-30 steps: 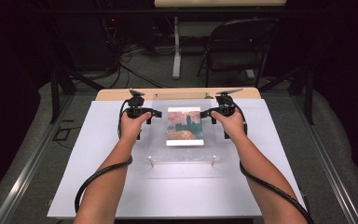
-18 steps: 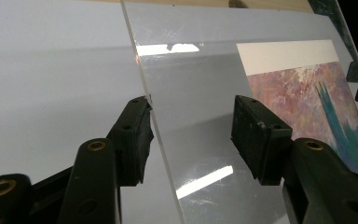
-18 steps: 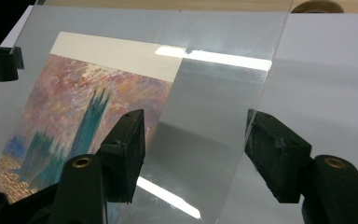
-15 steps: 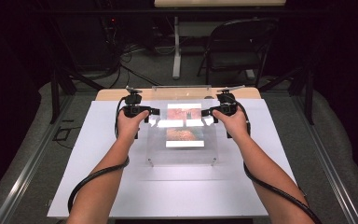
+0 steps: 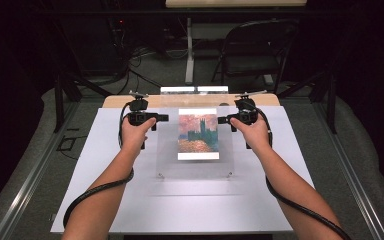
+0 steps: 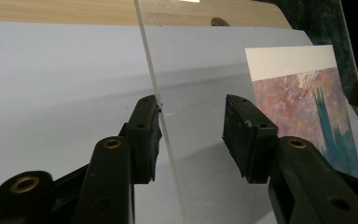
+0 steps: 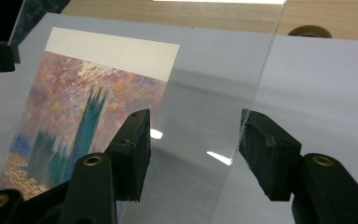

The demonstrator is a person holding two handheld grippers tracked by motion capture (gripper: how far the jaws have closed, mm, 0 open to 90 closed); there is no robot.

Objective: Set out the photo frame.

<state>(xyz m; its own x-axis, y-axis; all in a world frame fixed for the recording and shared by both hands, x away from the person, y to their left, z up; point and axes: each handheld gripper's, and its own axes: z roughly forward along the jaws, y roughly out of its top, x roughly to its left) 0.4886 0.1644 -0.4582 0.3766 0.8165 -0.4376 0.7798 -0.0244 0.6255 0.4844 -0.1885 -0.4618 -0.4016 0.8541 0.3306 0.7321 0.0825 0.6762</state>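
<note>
A clear acrylic sheet (image 5: 168, 150) stands tilted over the white table (image 5: 190, 210), far edge raised, near edge low. A painted print (image 5: 198, 132) of pink sky and teal towers shows at the sheet; I cannot tell whether it is fixed to it. My left gripper (image 5: 161, 119) reaches in at the sheet's left edge and my right gripper (image 5: 222, 120) at its right edge. In the left gripper view the sheet's edge (image 6: 156, 100) lies against one jaw, the other stands apart. In the right gripper view the edge (image 7: 249, 107) meets one jaw likewise. Both pairs of jaws have just been closing.
A wooden board (image 5: 115, 101) lies along the table's far edge. Two small fittings (image 5: 160, 175) mark the sheet's near corners. Behind the table stand a folding chair (image 5: 257, 50) and dark frame legs. Cables trail from both grippers along the forearms.
The sheet's far edge has come up from lying flat, with both hands rising at its sides. The print now looks slightly larger and reflections show at the sheet's top.
</note>
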